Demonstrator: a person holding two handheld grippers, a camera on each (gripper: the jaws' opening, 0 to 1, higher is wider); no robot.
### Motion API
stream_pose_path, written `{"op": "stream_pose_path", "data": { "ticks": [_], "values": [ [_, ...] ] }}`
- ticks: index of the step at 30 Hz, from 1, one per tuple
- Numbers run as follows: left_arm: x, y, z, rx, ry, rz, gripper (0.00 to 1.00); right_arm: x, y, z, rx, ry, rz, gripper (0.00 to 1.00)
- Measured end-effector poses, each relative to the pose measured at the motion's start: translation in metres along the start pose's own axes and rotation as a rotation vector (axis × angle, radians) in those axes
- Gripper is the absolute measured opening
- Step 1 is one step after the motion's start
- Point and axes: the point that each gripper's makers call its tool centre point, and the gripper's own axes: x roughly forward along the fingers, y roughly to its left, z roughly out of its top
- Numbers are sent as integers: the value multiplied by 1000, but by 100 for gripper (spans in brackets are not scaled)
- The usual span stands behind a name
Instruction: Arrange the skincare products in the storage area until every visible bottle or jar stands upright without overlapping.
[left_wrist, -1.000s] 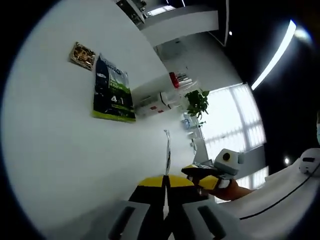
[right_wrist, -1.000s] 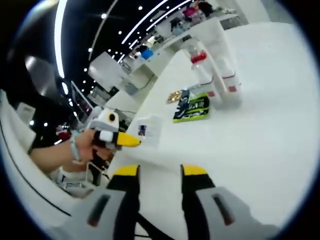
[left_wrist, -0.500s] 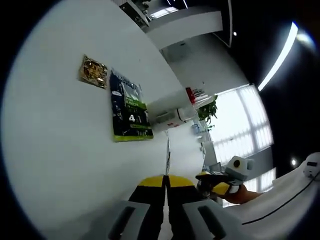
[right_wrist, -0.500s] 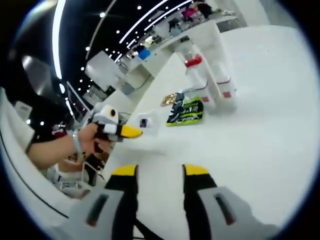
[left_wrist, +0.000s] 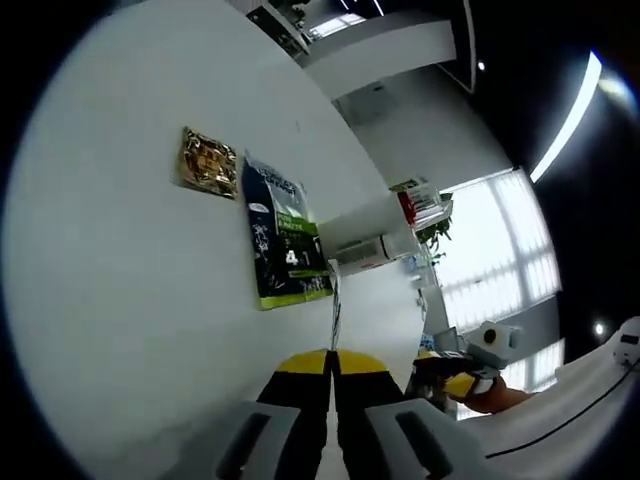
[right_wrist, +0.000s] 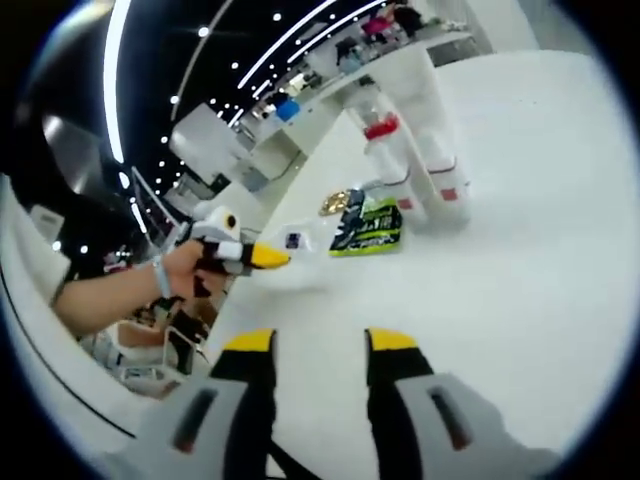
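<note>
My left gripper (left_wrist: 332, 360) is shut on a thin white sachet (left_wrist: 336, 305), seen edge-on above the yellow tips. Ahead of it a dark green sachet (left_wrist: 288, 247) and a small gold sachet (left_wrist: 208, 163) lie flat on the white table (left_wrist: 130, 300). Beyond them stand white bottles (left_wrist: 368, 242), one with a red cap (left_wrist: 408, 208). In the right gripper view, my right gripper (right_wrist: 320, 345) is open and holds nothing. There the left gripper (right_wrist: 250, 256), in a hand, holds the white sachet (right_wrist: 296, 243) beside the green sachet (right_wrist: 368, 228), with the bottles (right_wrist: 425, 140) upright behind it.
The table edge (right_wrist: 225, 310) runs close on the left of the right gripper view, with a person's arm (right_wrist: 110, 295) beyond it. Bare table surface (right_wrist: 520, 260) stretches right of the bottles. A potted plant (left_wrist: 436, 230) and bright windows lie far behind.
The left gripper has moved forward with the white sachet, nearer the green sachet and the bottles. The right gripper stays open and has hardly moved.
</note>
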Motion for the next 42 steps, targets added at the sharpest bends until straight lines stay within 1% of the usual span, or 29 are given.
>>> {"op": "stream_pose_path", "data": {
  "ticks": [7, 11, 17, 18, 23, 28, 36, 42],
  "values": [
    [-4, 8, 13, -17, -17, 21, 0, -2, -2, -1, 5, -1, -3, 33],
    [-8, 16, 22, -16, -20, 48, 0, -4, -4, -1, 9, -5, -5, 33],
    [-11, 21, 31, -19, -26, 71, 0, -3, -4, -2, 11, 2, 0, 33],
    [-12, 25, 34, -20, -22, 89, 0, -3, -3, -2, 10, 4, 2, 33],
    [-14, 34, 34, -28, -4, 122, 0, -2, -3, -1, 10, 5, 4, 33],
    [-14, 41, 37, -55, -7, 125, 0, -2, -4, -3, 12, 10, 2, 33],
    [-11, 50, 37, -65, 20, 155, 0, -3, -3, -3, 18, 14, 2, 33],
    [-9, 58, 42, -81, 33, 183, 0, -1, 0, -1, 16, 14, 4, 33]
  ]
}}
